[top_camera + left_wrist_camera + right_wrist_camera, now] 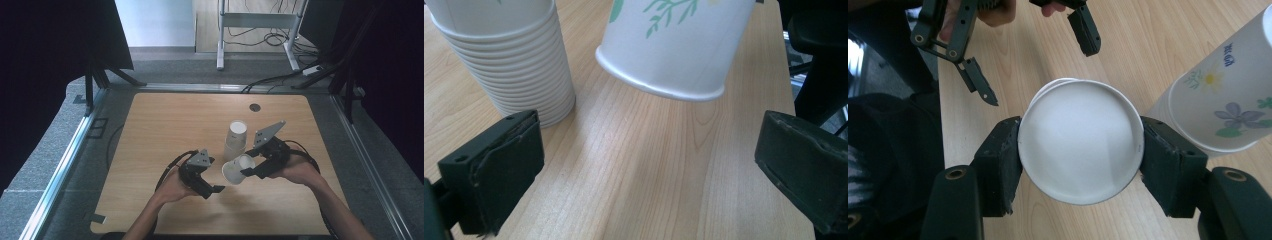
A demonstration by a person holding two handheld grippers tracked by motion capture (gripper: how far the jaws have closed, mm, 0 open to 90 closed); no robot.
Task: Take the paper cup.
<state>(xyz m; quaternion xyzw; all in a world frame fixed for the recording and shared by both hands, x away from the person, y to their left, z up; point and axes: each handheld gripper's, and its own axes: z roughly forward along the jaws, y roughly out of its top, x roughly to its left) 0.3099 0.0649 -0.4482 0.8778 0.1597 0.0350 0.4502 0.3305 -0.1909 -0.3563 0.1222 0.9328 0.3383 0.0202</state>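
Observation:
My right gripper (248, 168) is shut on a white paper cup (234, 171) with a leaf print, held tilted just above the table. In the right gripper view its pads (1000, 167) press both sides of the cup (1080, 145) near the base, which faces the camera. The cup's rolled mouth (659, 85) points down toward my left gripper (649, 170), which stands open with nothing between its fingers. That left gripper (214, 176) sits low, just left of the cup. A stack of upside-down flowered cups (236, 135) stands on the table behind it, also seen as stack (504, 55) and stack (1223, 100).
The wooden table (165, 130) has a small dark round spot (255, 107) near its far edge. Metal rails run along both sides. Beyond the table stand a white frame leg (220, 35) and loose cables (270, 80) on the floor.

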